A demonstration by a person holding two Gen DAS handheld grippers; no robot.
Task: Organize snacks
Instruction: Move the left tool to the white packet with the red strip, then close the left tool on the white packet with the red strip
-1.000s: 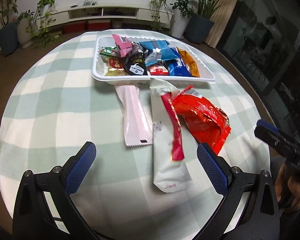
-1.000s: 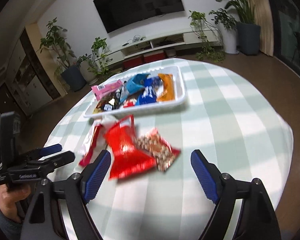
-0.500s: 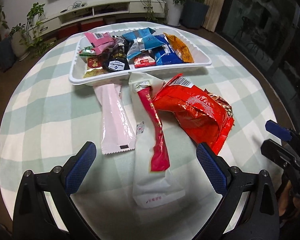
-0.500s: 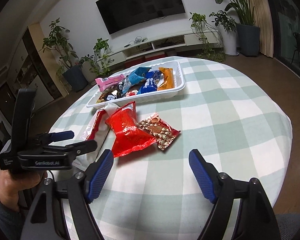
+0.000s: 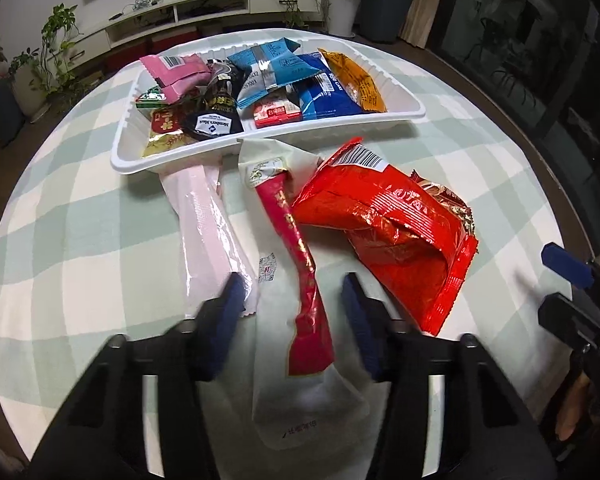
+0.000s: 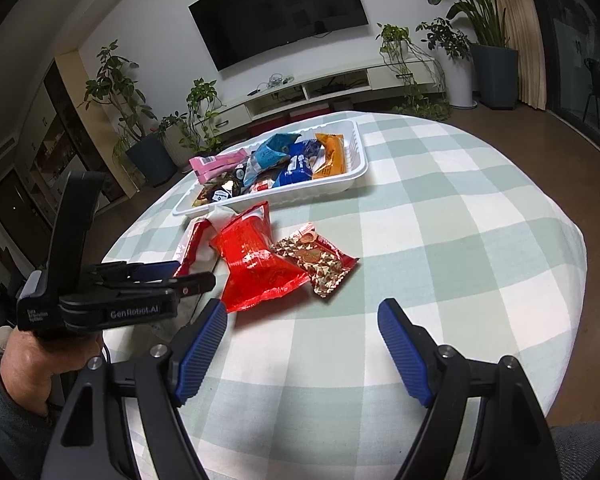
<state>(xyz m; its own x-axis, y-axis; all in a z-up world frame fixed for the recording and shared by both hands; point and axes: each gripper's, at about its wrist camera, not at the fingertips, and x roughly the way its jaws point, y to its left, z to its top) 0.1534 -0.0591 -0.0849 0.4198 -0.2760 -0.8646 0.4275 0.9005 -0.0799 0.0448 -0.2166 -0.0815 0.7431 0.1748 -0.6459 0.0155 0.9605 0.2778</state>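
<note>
The left gripper (image 5: 290,314) is being held low, its blue-padded fingers (image 5: 228,300) parted at a moderate gap and blurred. The right gripper (image 6: 302,344) is being held with its blue pads (image 6: 400,340) spread wide. The left hand (image 6: 40,360) is being wrapped around its gripper's handle.

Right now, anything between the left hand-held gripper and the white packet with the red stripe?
Nothing visible. The left hand-held gripper is open, its fingers either side of the white packet with the red stripe. The pale pink packet lies under the left finger, and the red foil bag sits just right of the other.
</note>
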